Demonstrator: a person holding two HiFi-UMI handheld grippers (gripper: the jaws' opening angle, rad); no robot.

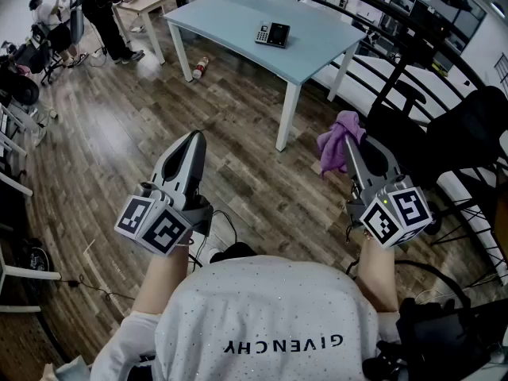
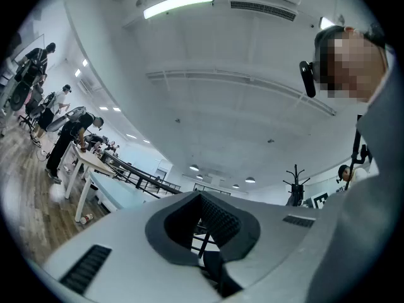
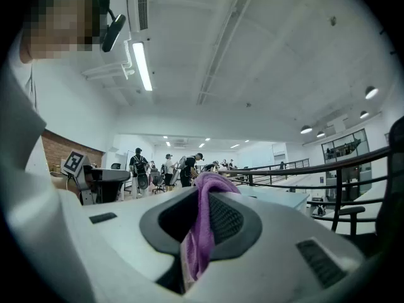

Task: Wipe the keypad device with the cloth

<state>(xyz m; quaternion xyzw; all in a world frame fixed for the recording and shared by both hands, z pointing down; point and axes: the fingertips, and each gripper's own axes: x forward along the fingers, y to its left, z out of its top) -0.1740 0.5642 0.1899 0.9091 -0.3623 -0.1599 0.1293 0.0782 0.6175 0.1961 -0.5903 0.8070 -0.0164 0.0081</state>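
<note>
We hold the right hand-held gripper (image 1: pixel 349 151) clenched on the purple cloth (image 1: pixel 339 140). In the right gripper view the cloth (image 3: pixel 201 232) is pinched between the dark pads, runs up over the tips and folds over above them. In the head view the free part of the cloth bunches at that gripper's tip, over the wooden floor (image 1: pixel 238 149).

The left hand-held gripper (image 1: pixel 193 141) is closed as well, its jaws together at a point with nothing between them. Through the hollow behind its tips we see only a railing. Both grippers are held low in front of us, well apart from each other and tilted upward, so that their own views take in mostly ceiling.

The keypad device (image 1: pixel 272 33) lies flat on the pale blue worktop (image 1: pixel 222 18), well apart from both grippers, with a stretch of floor in between. It sits ahead of us, roughly between the lines of the two grippers. At this size it looks to us like a dark unit with a lighter keypad at its left, though we cannot be sure. The cloth is nowhere near touching it.
</note>
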